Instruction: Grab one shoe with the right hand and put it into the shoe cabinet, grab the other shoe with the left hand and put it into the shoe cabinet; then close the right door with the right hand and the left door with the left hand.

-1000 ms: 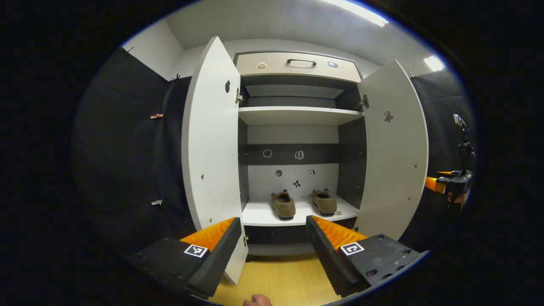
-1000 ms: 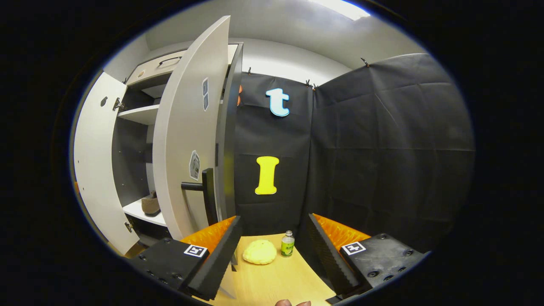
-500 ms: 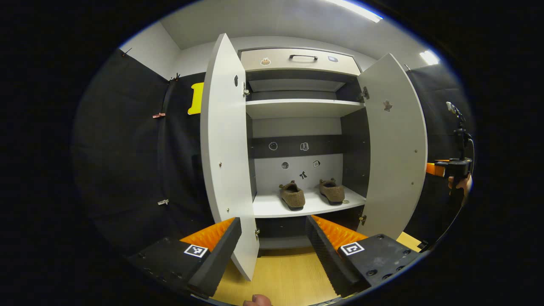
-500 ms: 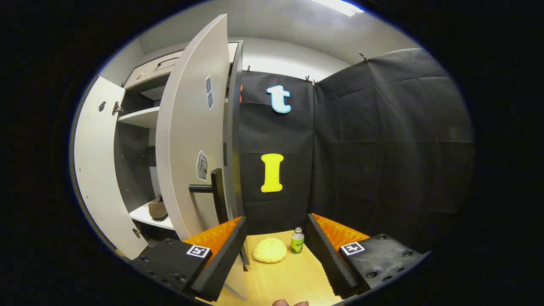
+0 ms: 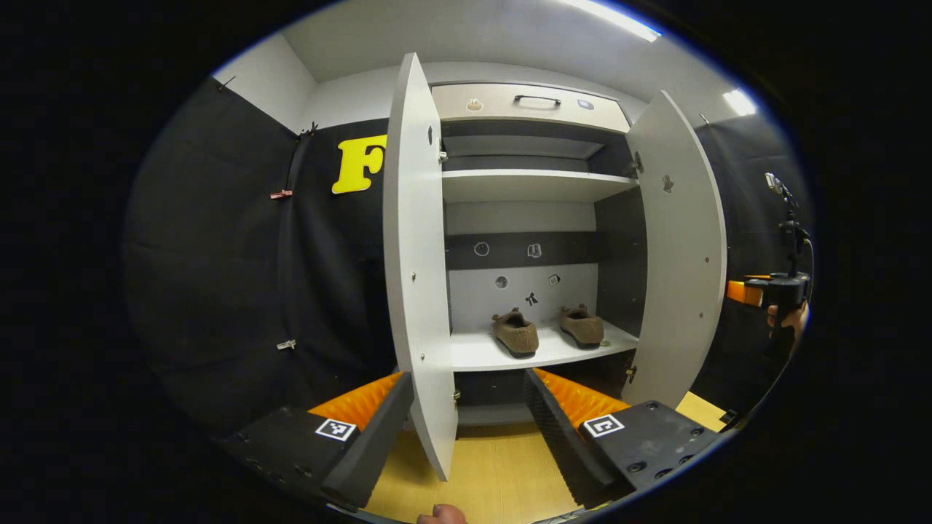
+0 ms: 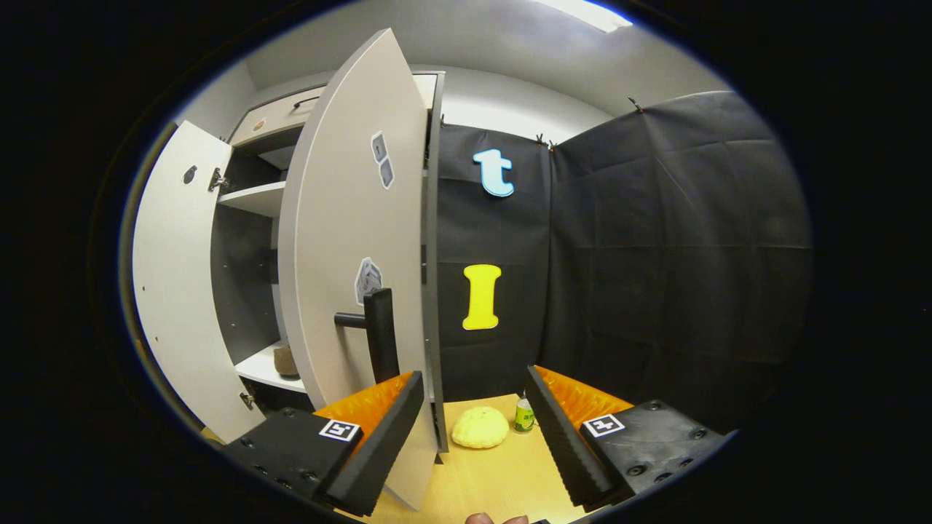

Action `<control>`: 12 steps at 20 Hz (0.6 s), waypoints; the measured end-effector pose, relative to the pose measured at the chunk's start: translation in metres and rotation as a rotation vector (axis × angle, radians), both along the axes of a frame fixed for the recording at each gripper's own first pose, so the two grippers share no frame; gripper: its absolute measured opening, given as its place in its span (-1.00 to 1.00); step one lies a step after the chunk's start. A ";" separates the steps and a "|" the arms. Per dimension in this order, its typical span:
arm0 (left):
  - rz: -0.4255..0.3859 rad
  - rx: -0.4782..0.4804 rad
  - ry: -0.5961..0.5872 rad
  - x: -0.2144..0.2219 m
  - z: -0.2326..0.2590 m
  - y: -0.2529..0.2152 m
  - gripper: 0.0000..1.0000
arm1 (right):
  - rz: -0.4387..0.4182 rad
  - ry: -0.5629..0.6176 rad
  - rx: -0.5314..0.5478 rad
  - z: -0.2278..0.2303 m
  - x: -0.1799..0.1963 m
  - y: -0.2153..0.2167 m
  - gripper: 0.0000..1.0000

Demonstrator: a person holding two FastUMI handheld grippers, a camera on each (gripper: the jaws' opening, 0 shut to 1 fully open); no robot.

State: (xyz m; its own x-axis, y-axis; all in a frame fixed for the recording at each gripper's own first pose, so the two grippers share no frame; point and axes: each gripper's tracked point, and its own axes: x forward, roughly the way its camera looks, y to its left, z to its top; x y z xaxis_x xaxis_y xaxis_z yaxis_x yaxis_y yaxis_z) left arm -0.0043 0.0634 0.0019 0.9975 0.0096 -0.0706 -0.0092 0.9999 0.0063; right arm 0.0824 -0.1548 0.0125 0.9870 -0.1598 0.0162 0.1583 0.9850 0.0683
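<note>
Left gripper view: left hand-held gripper (image 5: 466, 429) spread wide, empty; right hand-held gripper (image 6: 473, 429) likewise, touching nothing.

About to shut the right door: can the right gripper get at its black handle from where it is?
Probably yes. The right gripper is open, and the black handle on the right door stands just ahead and to its left, with nothing between them.

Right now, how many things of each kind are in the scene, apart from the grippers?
Brown shoes: 2
Open cabinet doors: 2
Drawer: 1
Yellow bun-shaped object: 1
Small green-labelled bottle: 1
Total: 7
</note>
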 end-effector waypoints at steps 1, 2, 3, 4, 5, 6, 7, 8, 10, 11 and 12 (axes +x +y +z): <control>0.005 0.001 0.002 -0.001 -0.001 0.004 0.94 | 0.017 0.002 0.005 0.000 0.001 0.010 0.91; 0.009 -0.002 0.002 -0.001 -0.001 0.007 0.94 | 0.034 0.000 0.007 0.000 0.004 0.022 0.91; 0.010 -0.005 0.002 -0.002 -0.001 0.010 0.94 | 0.053 -0.001 0.004 0.000 0.007 0.035 0.90; 0.014 -0.006 0.001 -0.003 -0.001 0.014 0.94 | 0.075 -0.002 0.000 -0.001 0.011 0.049 0.90; 0.019 -0.006 -0.002 -0.004 0.000 0.018 0.94 | 0.099 -0.001 -0.006 -0.001 0.016 0.064 0.91; 0.026 -0.004 -0.005 -0.005 0.001 0.024 0.94 | 0.122 0.005 -0.012 -0.002 0.022 0.078 0.91; 0.034 -0.004 -0.007 -0.006 0.002 0.029 0.94 | 0.153 0.013 -0.013 -0.004 0.026 0.093 0.92; 0.042 -0.004 -0.008 -0.007 0.002 0.034 0.94 | 0.176 0.016 -0.011 -0.003 0.028 0.106 0.91; 0.059 -0.006 -0.004 -0.009 0.002 0.044 0.94 | 0.209 0.013 -0.008 -0.003 0.029 0.125 0.94; 0.065 -0.007 -0.001 -0.010 0.002 0.051 0.94 | 0.219 0.013 -0.008 -0.003 0.027 0.132 0.95; 0.074 -0.008 0.002 -0.009 0.001 0.057 0.94 | 0.225 0.012 -0.009 -0.003 0.026 0.136 0.95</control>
State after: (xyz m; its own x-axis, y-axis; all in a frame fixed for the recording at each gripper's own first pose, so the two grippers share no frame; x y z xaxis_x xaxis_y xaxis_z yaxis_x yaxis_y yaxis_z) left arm -0.0137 0.1209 0.0029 0.9939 0.0828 -0.0728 -0.0831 0.9965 -0.0014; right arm 0.1087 -0.0192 0.0096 0.9979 0.0649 0.0042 -0.0651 0.9962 0.0584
